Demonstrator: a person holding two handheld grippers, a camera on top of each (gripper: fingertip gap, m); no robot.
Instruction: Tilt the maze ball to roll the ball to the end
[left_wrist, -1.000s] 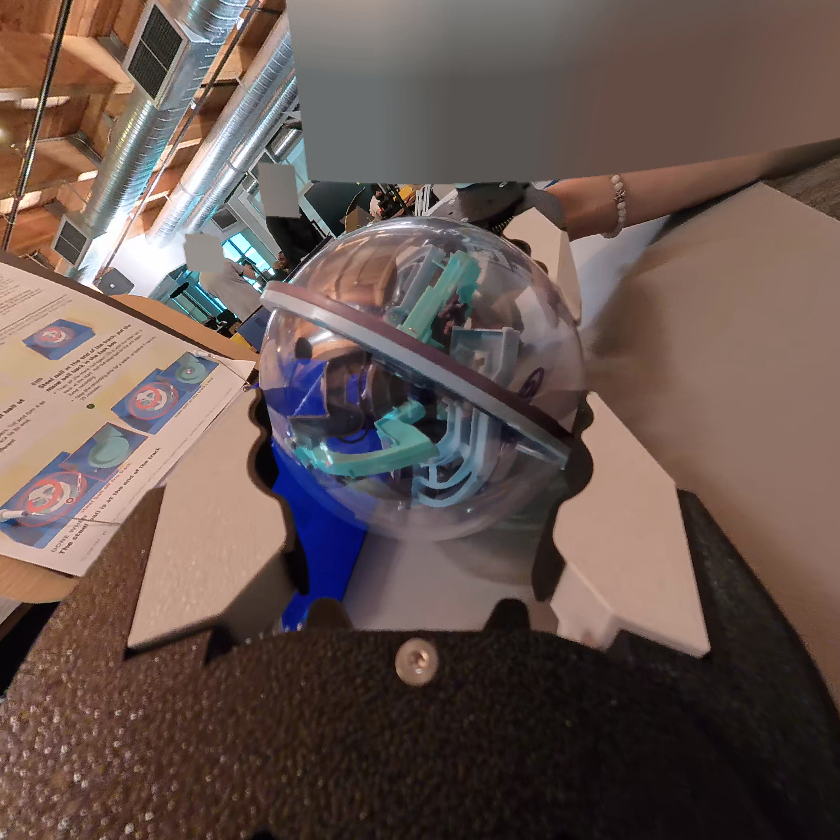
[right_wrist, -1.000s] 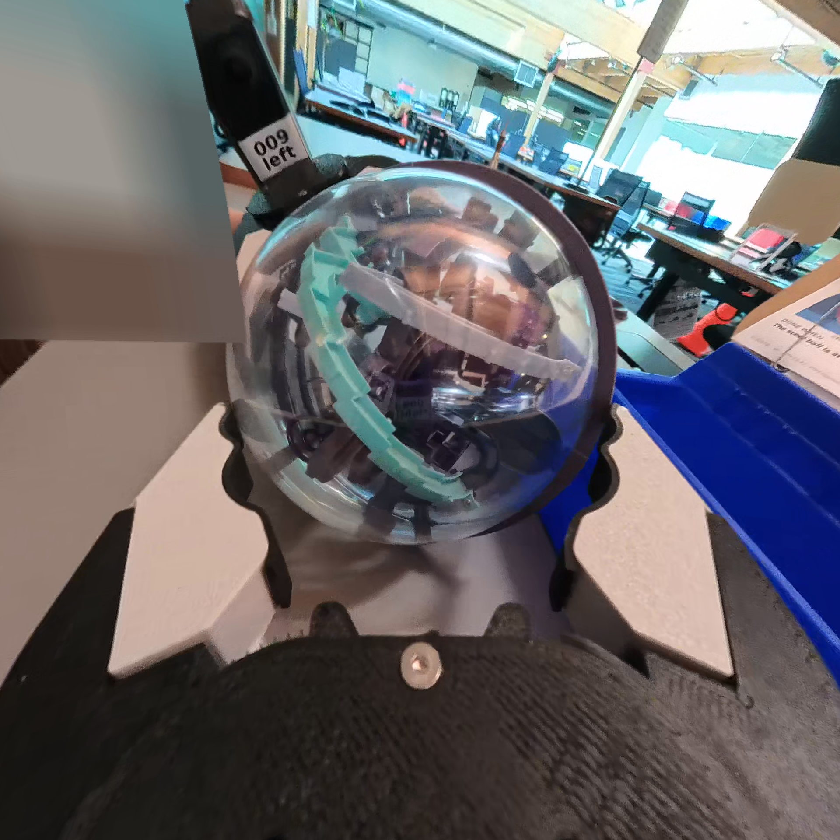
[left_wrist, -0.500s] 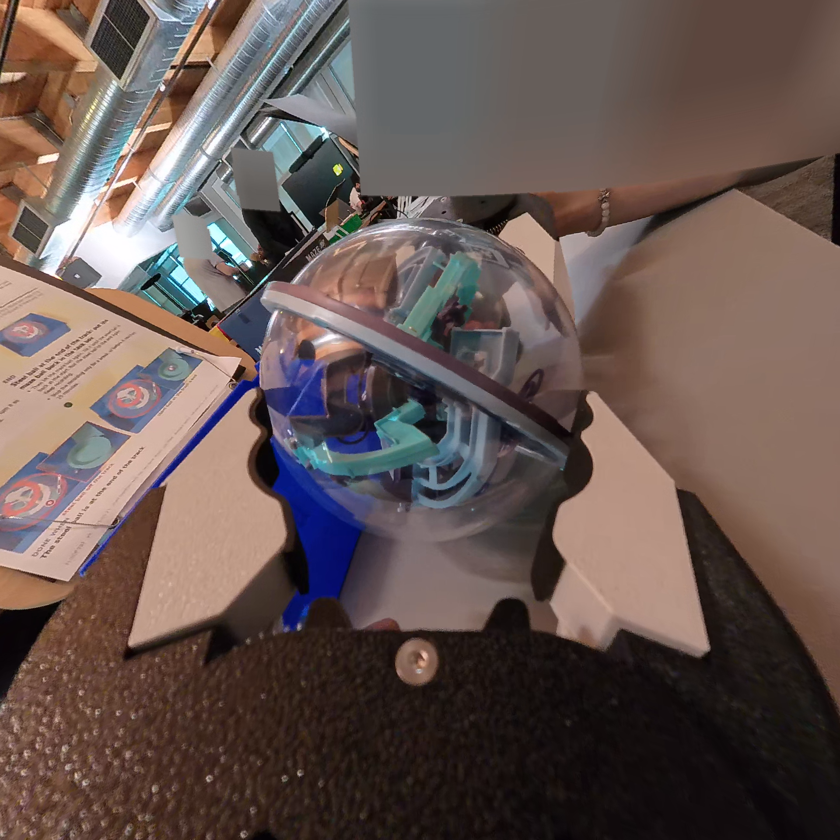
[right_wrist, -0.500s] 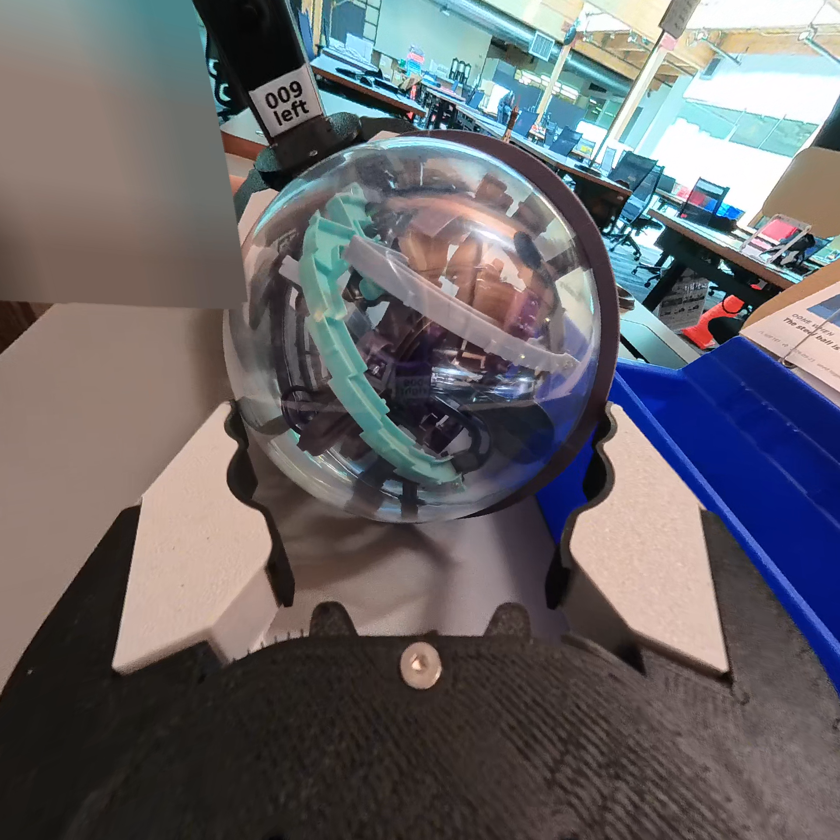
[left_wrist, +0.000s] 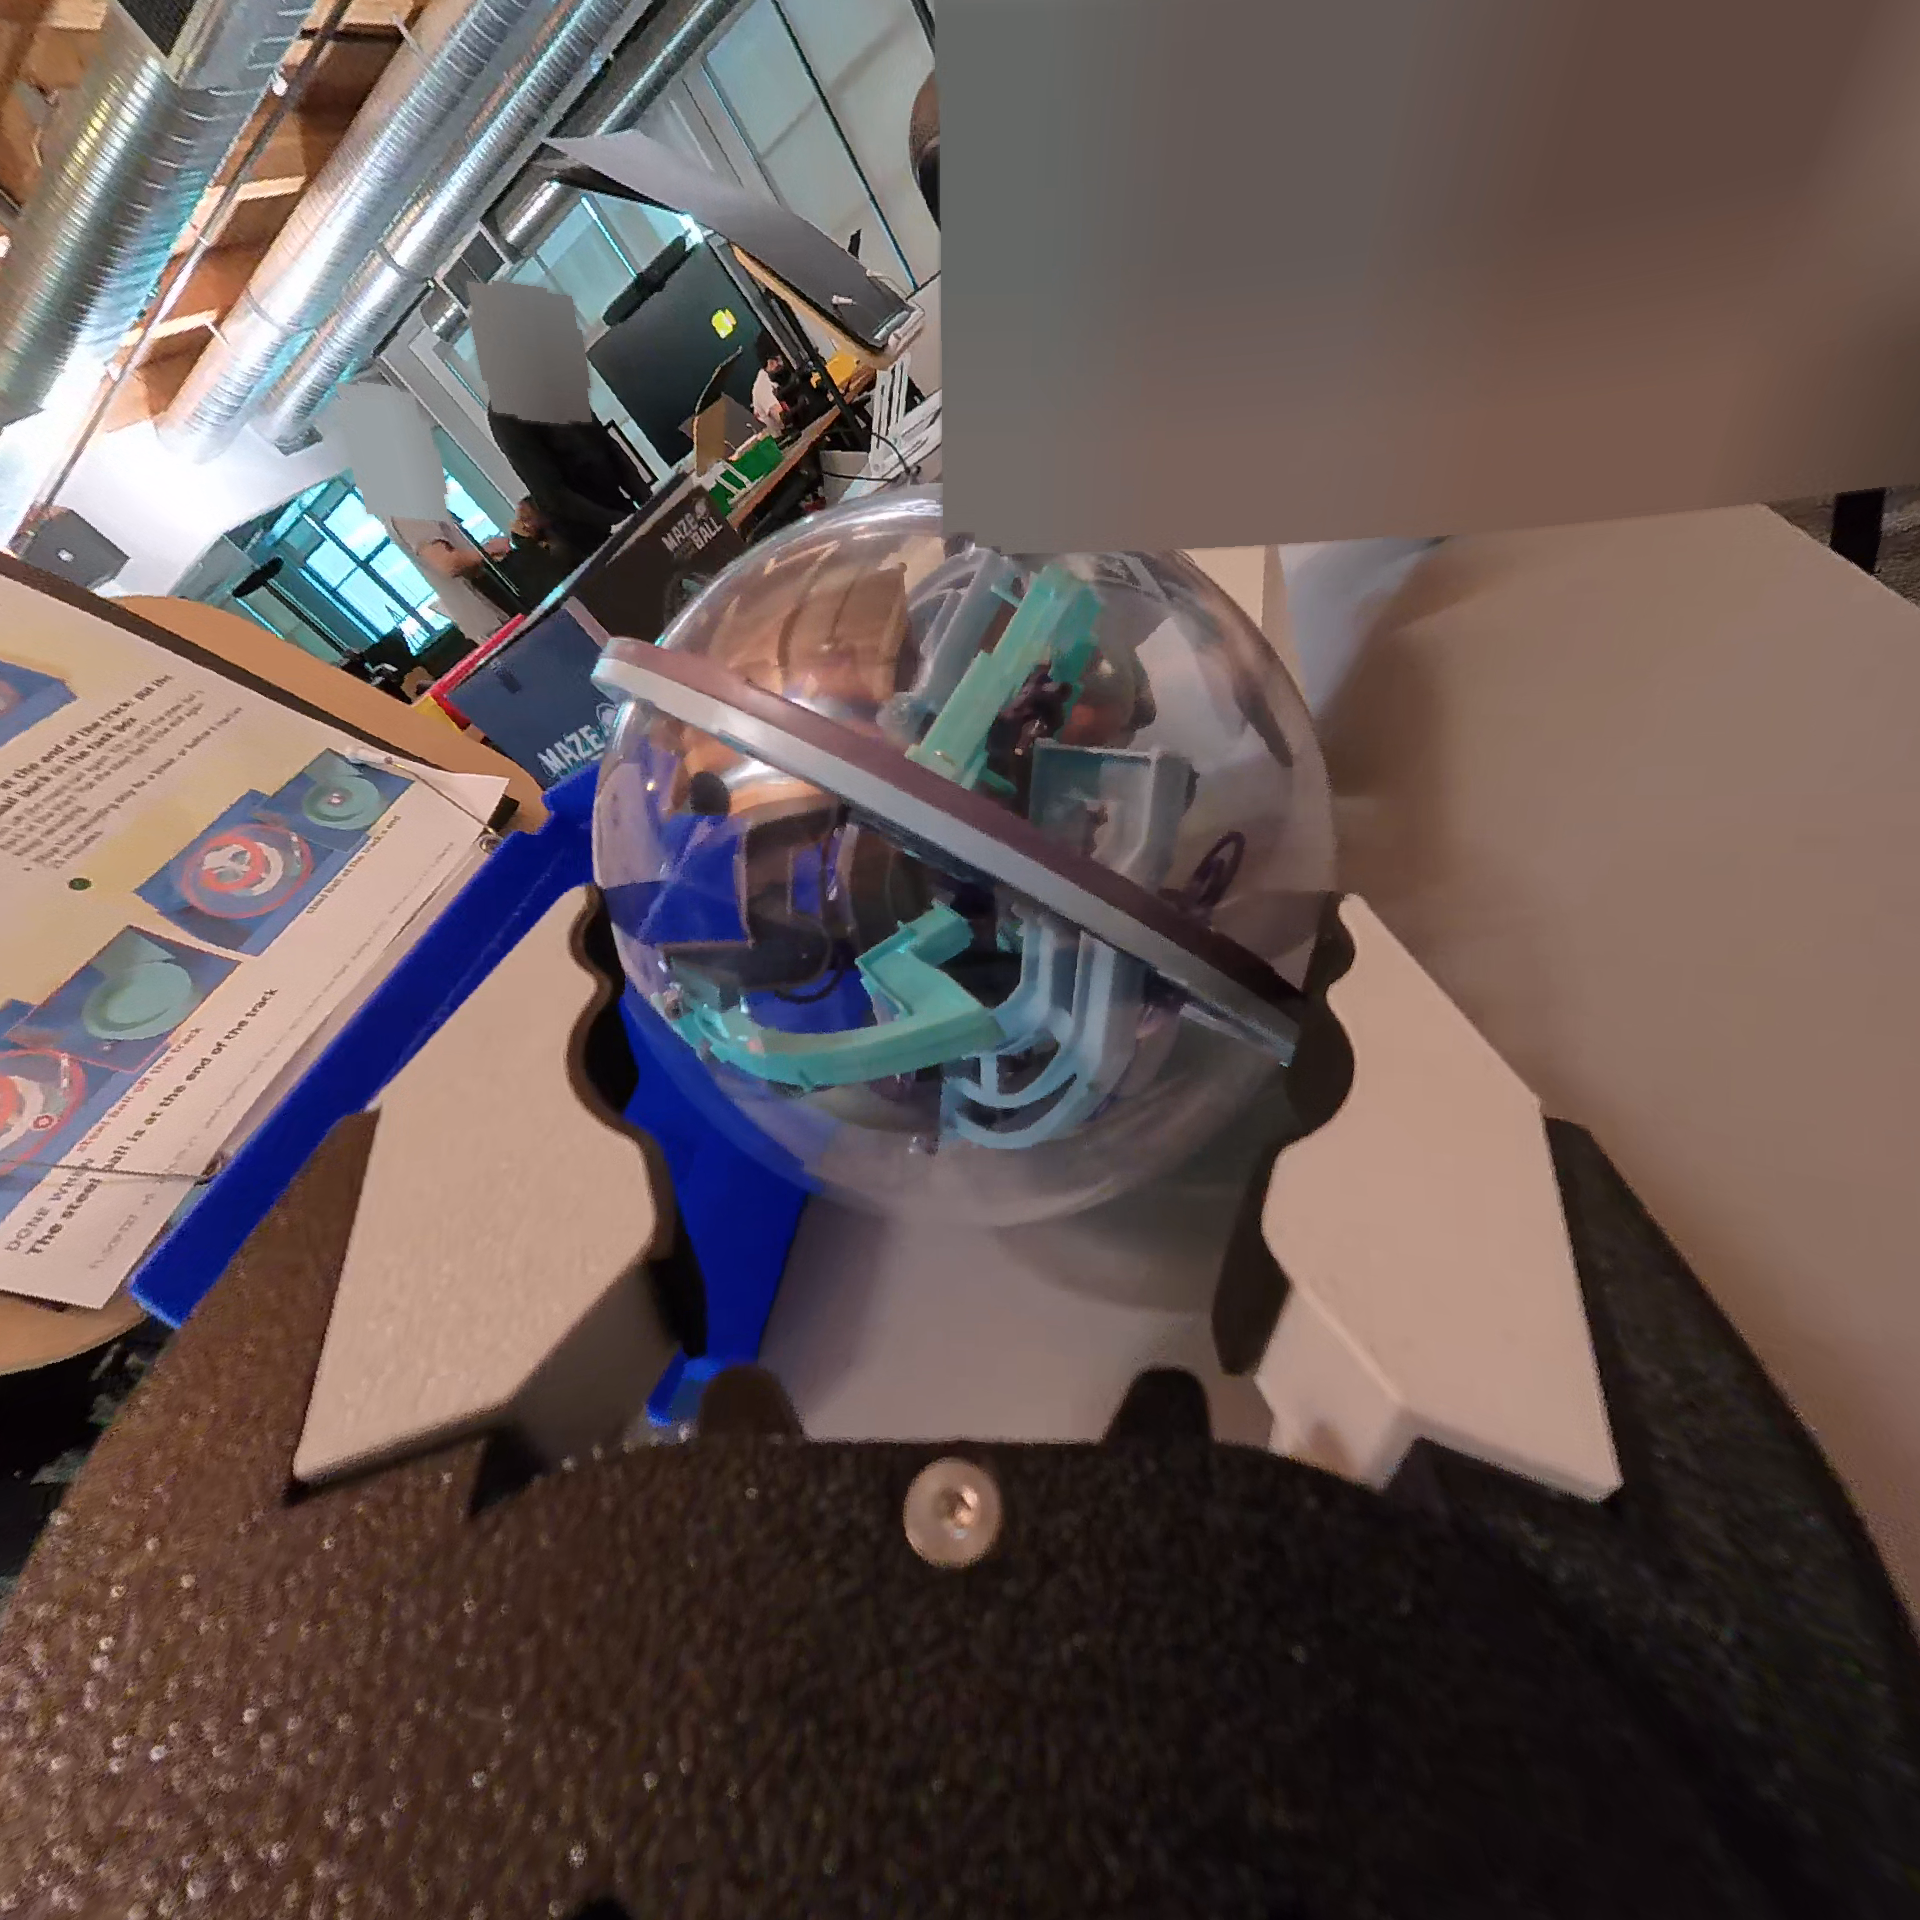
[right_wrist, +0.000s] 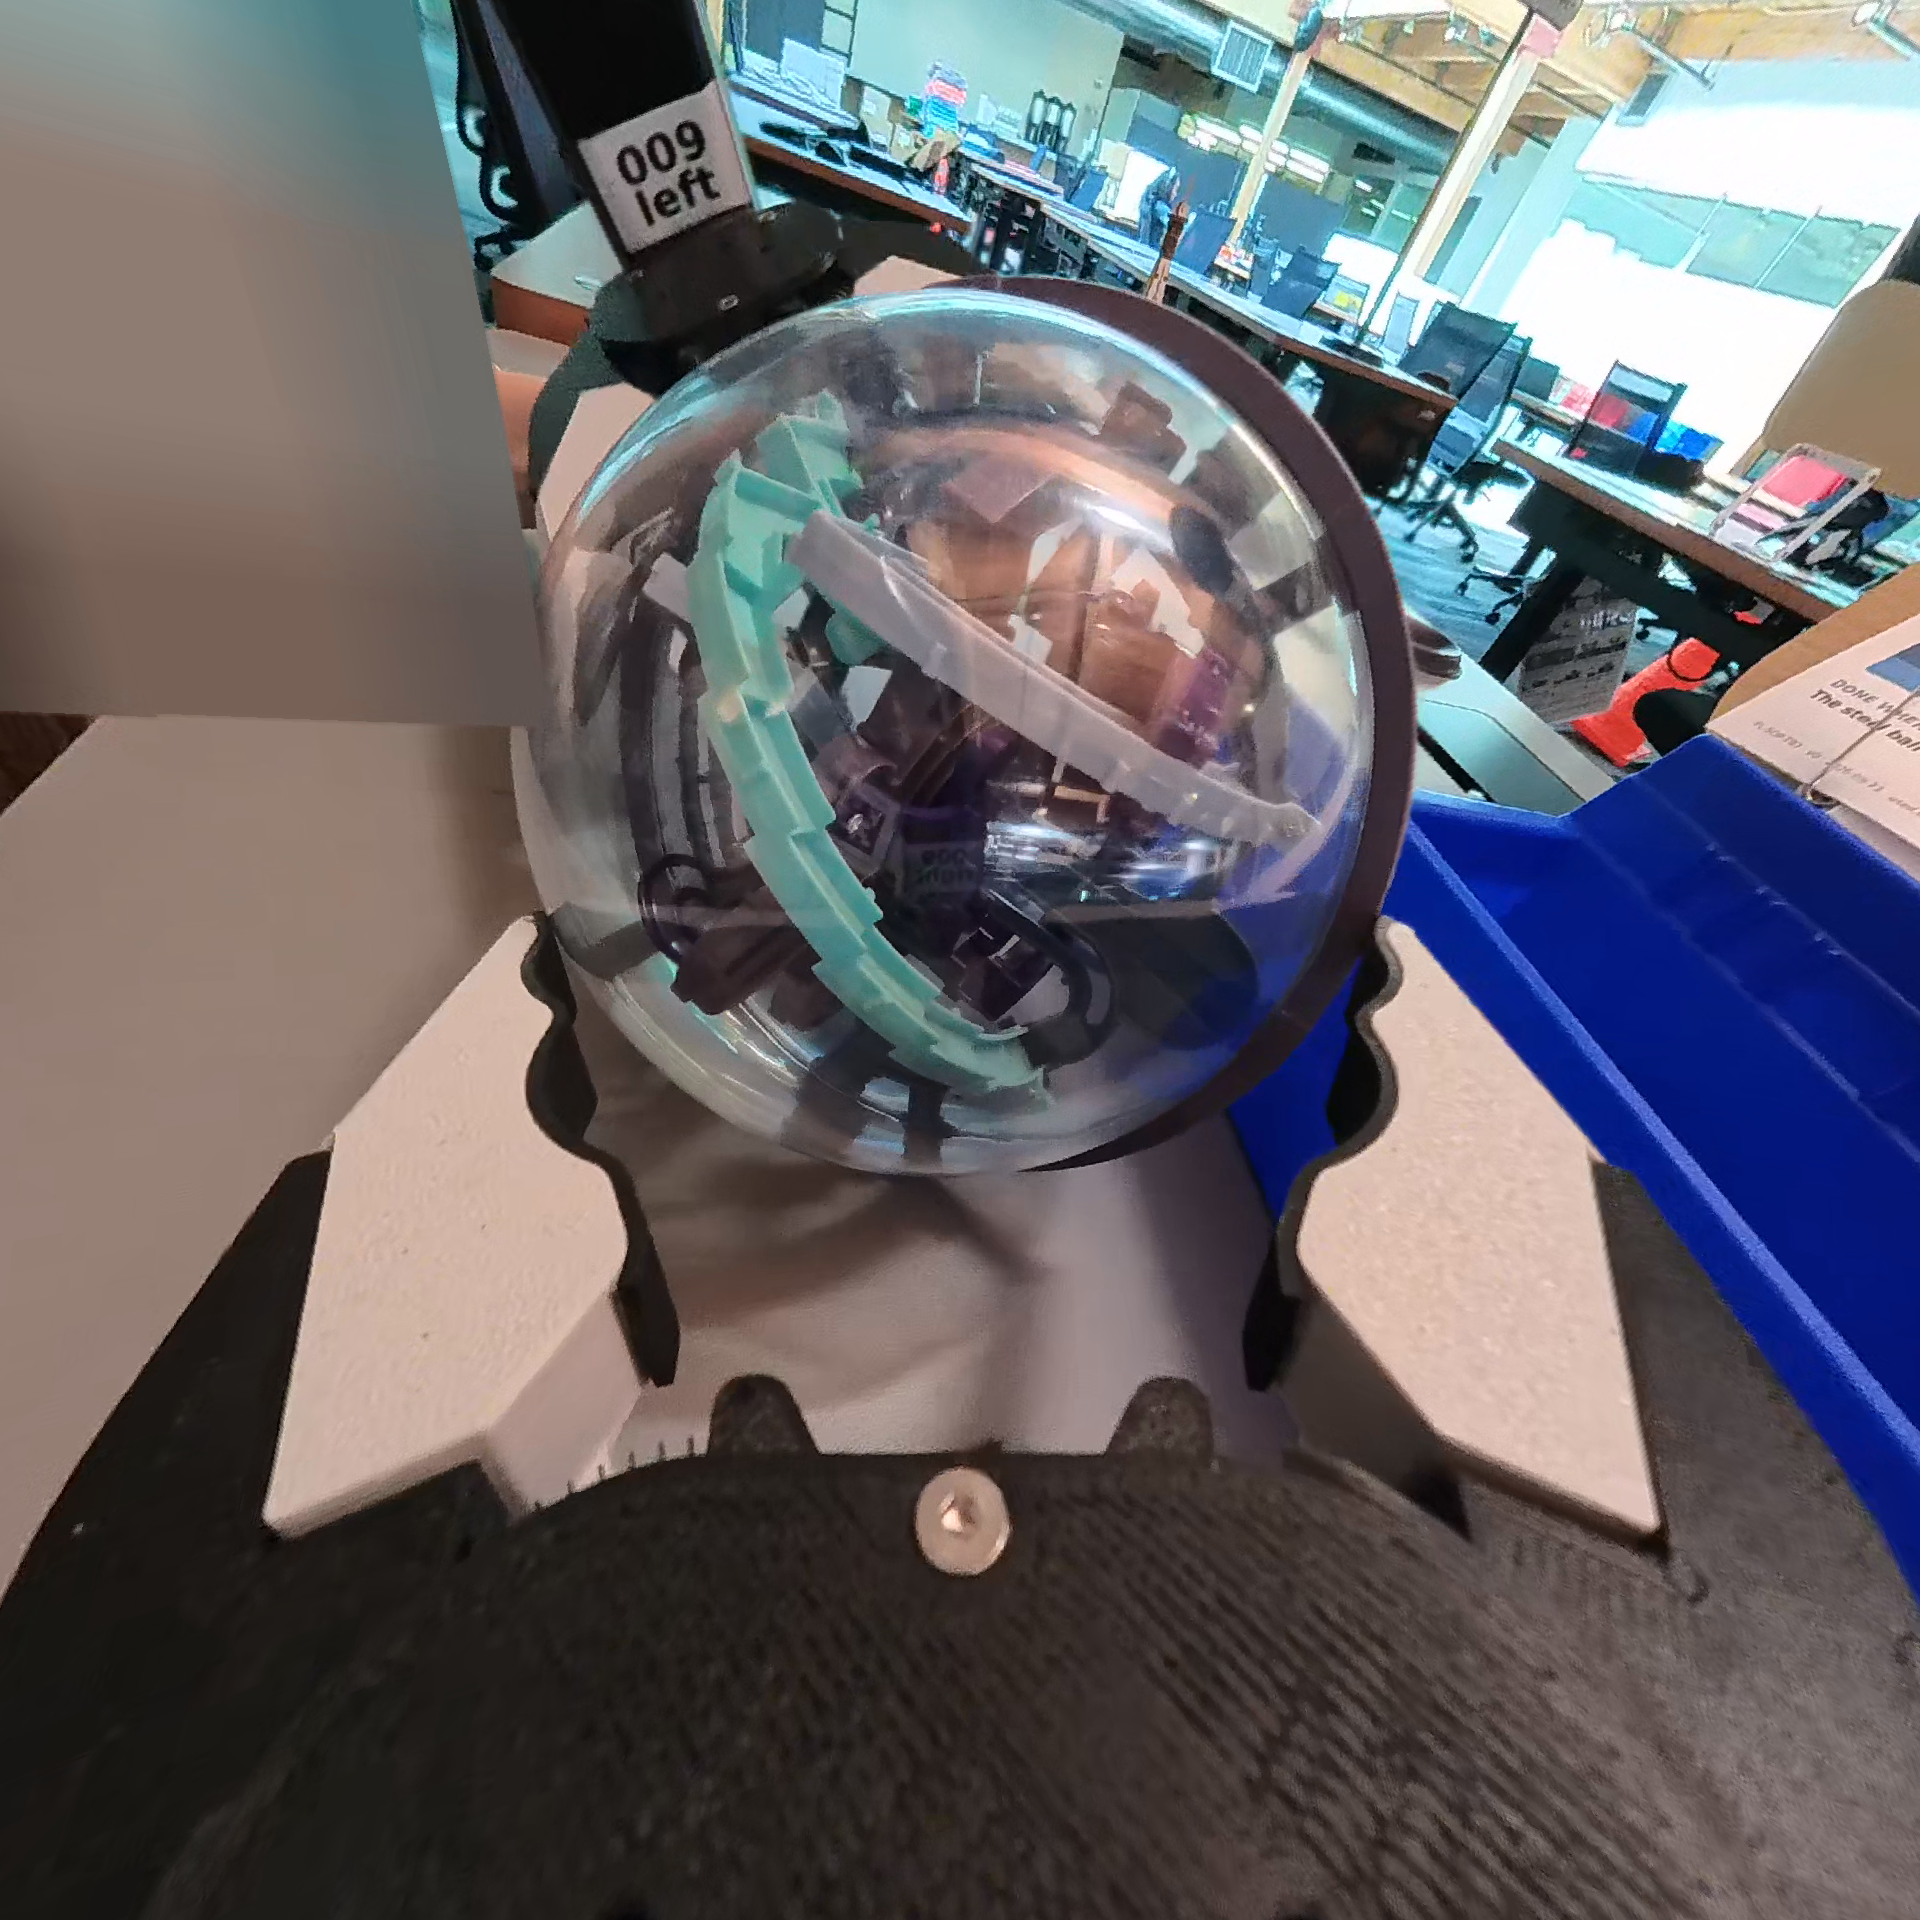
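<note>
Left wrist view showed the maze ball (left_wrist: 961, 873) squeezed between the left gripper (left_wrist: 956, 997)'s jaws, above the white table (left_wrist: 1662, 883). The right gripper (right_wrist: 956, 997) pinched it too. Its clear shell looked hard, smooth and slippery; holding its wide middle seemed safest.

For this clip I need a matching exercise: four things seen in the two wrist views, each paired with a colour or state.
Things:
1. maze ball
2. bin
3. instruction sheet
4. notched track inside the ball

Descriptions:
A. blue, beside the ball
B. teal, curving
C. clear sphere with a dark ring around it, gripped from opposite sides by the left gripper and the right gripper
D. white, printed with pictures, lying on a brown board

Pairs: 1-C, 2-A, 3-D, 4-B
</note>
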